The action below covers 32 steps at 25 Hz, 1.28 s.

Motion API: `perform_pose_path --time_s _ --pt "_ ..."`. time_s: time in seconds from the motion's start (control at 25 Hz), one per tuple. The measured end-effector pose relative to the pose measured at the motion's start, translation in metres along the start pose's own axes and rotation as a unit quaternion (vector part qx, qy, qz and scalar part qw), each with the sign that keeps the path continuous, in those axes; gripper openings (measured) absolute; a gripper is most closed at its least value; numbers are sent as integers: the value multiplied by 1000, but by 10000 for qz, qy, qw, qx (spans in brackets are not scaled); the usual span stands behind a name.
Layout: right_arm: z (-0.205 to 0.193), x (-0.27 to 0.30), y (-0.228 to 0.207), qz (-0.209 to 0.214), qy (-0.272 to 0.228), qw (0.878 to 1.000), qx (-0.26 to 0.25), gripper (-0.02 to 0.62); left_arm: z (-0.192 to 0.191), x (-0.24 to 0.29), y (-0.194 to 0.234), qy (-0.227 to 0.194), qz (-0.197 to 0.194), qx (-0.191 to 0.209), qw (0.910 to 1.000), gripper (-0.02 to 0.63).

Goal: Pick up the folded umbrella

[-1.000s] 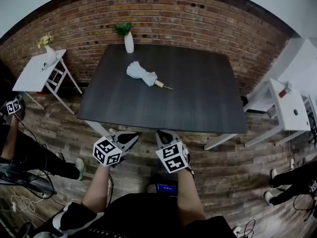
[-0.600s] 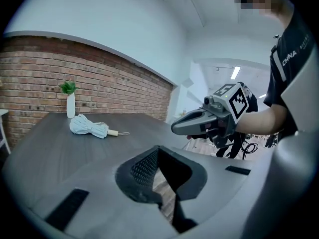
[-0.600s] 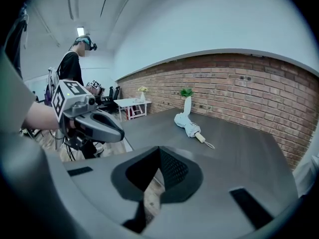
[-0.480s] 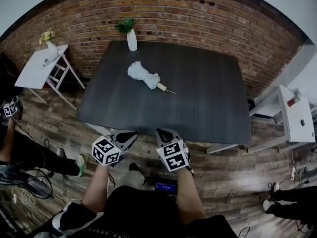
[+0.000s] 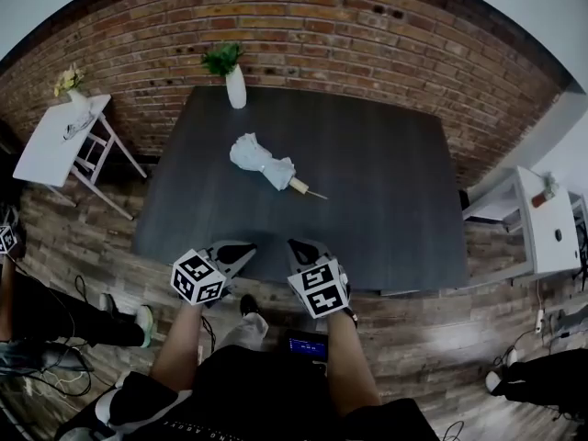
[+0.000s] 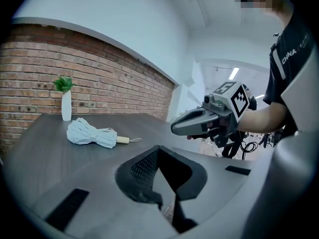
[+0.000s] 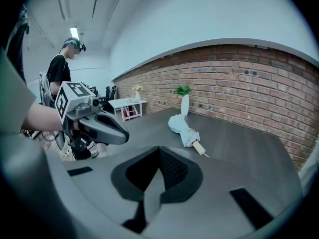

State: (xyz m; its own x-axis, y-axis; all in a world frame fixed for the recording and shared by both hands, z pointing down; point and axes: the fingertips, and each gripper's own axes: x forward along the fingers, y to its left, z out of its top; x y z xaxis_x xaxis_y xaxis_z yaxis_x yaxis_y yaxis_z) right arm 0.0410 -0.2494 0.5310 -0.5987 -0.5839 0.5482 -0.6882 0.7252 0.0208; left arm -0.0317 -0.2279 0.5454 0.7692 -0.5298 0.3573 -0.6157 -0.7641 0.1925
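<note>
The folded umbrella is pale blue with a wooden handle and lies on the dark table, toward its far left. It also shows in the left gripper view and the right gripper view. My left gripper and right gripper hover side by side at the table's near edge, well short of the umbrella. Both are shut and hold nothing. Each gripper's own jaws meet at a point, the left gripper and the right gripper.
A white vase with a green plant stands at the table's far edge, just behind the umbrella. A brick wall runs behind the table. A white side table stands at the left and another at the right. People's legs and cables are on the wooden floor.
Both grippers have come forward from over the floor to the table's near edge. The umbrella has not moved on the table.
</note>
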Motion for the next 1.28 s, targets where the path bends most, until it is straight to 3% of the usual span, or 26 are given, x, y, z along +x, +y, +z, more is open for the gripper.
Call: perform_pose_path --time_s 0.68,0.96,1.28 --pt "63 112 -35 -147 308 9993 123 9 29 22 130 279 -351 111 9989 2" --pt "65 125 -48 -46 388 9990 197 9 26 37 140 320 -402 -7 9987 2" --pt "88 127 -80 146 197 9997 -22 9 53 54 151 135 -68 -74 9999 2"
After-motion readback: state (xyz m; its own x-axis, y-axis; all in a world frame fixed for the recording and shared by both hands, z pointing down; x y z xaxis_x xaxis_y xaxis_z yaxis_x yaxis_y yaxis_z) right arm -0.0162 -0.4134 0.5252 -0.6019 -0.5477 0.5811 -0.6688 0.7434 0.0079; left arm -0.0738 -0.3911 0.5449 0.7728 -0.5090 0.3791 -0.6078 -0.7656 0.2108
